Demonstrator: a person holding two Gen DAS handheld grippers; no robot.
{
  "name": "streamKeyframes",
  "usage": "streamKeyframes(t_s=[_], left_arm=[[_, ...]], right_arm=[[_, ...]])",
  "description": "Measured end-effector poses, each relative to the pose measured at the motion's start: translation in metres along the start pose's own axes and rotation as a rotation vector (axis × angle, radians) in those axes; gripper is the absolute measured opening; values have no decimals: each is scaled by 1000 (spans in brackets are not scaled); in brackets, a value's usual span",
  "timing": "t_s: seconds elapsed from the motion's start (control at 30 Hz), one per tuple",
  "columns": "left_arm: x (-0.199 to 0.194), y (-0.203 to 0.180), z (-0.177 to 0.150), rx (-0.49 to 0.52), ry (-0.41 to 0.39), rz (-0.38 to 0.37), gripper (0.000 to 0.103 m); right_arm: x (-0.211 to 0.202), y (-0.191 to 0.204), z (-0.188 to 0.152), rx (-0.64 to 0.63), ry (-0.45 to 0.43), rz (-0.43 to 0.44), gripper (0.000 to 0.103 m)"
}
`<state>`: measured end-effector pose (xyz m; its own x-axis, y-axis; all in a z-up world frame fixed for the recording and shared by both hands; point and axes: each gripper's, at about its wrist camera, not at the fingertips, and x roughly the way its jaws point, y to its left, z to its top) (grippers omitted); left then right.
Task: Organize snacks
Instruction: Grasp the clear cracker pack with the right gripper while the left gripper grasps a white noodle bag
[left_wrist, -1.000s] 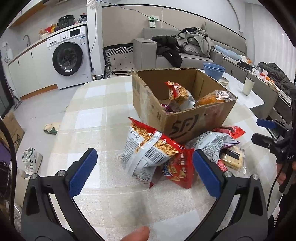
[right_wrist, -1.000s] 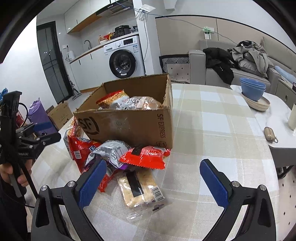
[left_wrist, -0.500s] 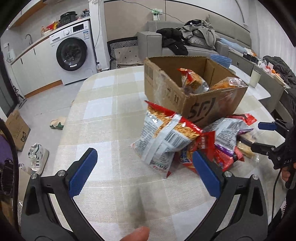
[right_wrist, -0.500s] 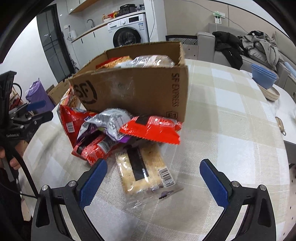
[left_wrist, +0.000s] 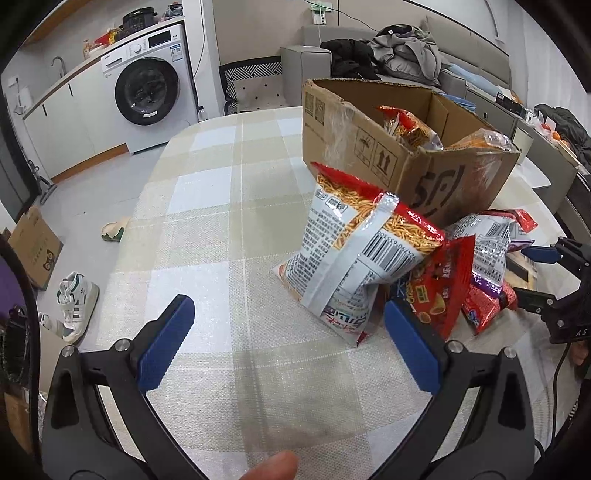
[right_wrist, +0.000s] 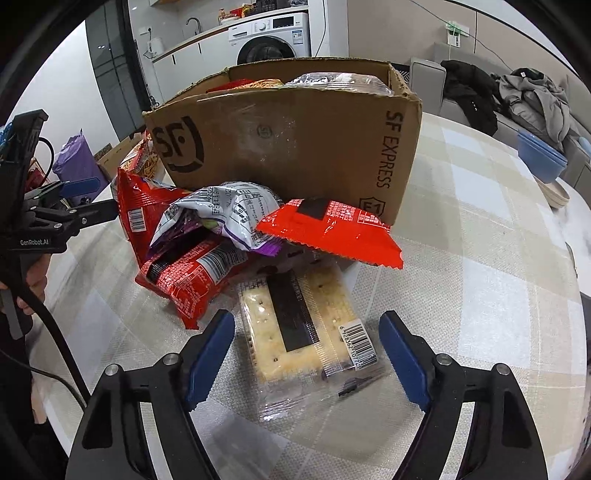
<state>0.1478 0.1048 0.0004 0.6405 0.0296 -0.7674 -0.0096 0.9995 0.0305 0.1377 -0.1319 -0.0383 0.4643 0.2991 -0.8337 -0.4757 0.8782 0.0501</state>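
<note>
A brown cardboard box (left_wrist: 388, 158) (right_wrist: 295, 147) with several snack bags inside stands on the checked tablecloth. More snacks are piled against its front. My left gripper (left_wrist: 288, 345) is open just short of a white-and-red noodle snack bag (left_wrist: 354, 251), with nothing between its pads. My right gripper (right_wrist: 306, 356) straddles a clear cracker pack (right_wrist: 299, 325) lying flat. Its jaws are closing, with a gap still showing on both sides of the pack. A flat red packet (right_wrist: 328, 232), a silver-purple bag (right_wrist: 229, 210) and a red bag (right_wrist: 192, 277) lie just behind the crackers.
Blue bowls (right_wrist: 541, 158) sit at the table's far right edge. Beyond the table are a washing machine (left_wrist: 147, 92) and a sofa (left_wrist: 399, 62) heaped with clothes. Shoes (left_wrist: 75, 302) and a small carton (left_wrist: 33, 247) lie on the floor to the left.
Both grippers have sunk toward the snack pile, which now looms larger. The right jaws have narrowed around the cracker pack. The left jaws stay wide.
</note>
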Motion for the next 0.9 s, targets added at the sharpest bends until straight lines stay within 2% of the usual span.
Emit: streamKeyframes(t_s=[0.23, 0.37, 0.5, 0.57, 0.9], left_arm=[[11, -1, -2, 3, 6, 4, 102], [17, 0, -2, 0, 8, 17, 102], [24, 2, -1, -6, 7, 20, 102], [26, 1, -1, -8, 10, 16, 102], [35, 0, -3, -4, 21, 10, 102]], right_arm=[[-1, 12, -6, -50, 7, 37, 83], [-1, 19, -9, -77, 6, 28, 73], [-2, 20, -11, -71, 2, 31, 69], [-2, 19, -11, -74, 2, 23, 61], [-8, 16, -13, -103, 5, 32, 59]])
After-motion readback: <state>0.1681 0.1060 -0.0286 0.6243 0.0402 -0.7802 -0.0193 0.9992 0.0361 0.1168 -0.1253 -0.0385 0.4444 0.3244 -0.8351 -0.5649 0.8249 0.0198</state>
